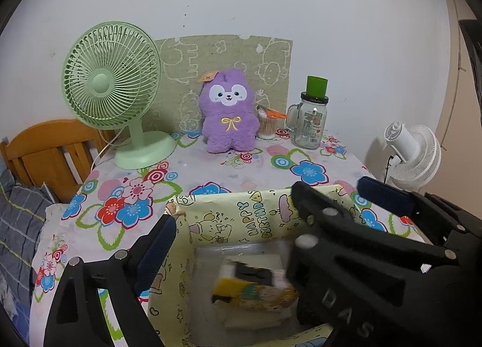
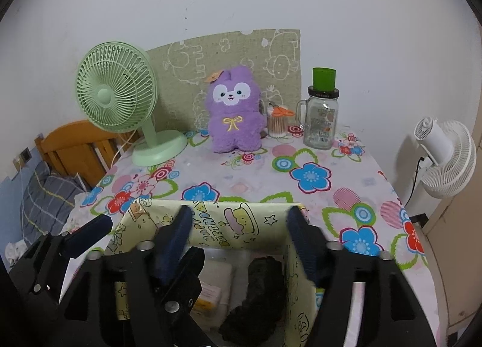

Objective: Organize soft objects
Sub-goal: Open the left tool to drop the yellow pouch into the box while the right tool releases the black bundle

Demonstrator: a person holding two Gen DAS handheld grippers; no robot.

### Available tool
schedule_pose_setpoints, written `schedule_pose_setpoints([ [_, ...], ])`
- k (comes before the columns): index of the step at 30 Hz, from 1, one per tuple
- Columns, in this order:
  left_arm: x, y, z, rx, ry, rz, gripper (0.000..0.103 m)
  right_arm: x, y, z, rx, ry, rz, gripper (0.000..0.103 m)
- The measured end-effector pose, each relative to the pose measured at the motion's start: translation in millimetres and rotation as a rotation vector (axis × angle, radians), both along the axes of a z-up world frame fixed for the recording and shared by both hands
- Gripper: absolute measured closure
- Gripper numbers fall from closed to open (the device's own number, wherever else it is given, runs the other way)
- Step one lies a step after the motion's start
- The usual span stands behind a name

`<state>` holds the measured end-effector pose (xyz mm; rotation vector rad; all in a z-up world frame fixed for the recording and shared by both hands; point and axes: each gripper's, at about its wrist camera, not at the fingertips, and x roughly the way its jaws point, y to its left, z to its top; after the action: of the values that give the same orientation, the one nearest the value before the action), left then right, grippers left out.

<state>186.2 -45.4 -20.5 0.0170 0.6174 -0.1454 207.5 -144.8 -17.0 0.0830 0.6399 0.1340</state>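
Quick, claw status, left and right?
Left claw: open, holding nothing, over the yellow box.
Right claw: open, holding nothing, straddling the box's right wall.

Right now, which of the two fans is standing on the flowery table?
The mint-green desk fan, beside the purple plush bunny. The white fan stands off the table's right edge, facing away.

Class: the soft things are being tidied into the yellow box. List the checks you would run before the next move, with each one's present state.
1. Left hand-held gripper open, empty: ok.
2. Right hand-held gripper open, empty: ok.
3. Grippers apart from each other: not ok, their fingers crowd together over the yellow box.
4. Yellow packet lying settled in the box: cannot tell, blurred.
5. Purple plush upright, front approach free: ok.
6. Swab cup clear of the plush: not ok, close beside it.
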Motion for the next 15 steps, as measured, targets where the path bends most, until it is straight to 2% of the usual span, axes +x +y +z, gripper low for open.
schedule_pose_setpoints([
  [6,-4,2,1,-0.002,-0.007,0.004,0.009,-4,1,2,-0.005,-0.005,-0.002,0.025],
  [10,-9,4,4,-0.006,-0.014,0.005,0.008,-10,2,5,-0.007,-0.015,-0.005,0.017],
  [15,-17,6,9,-0.008,-0.031,0.008,0.007,-21,4,12,-0.010,-0.034,-0.004,0.016],
])
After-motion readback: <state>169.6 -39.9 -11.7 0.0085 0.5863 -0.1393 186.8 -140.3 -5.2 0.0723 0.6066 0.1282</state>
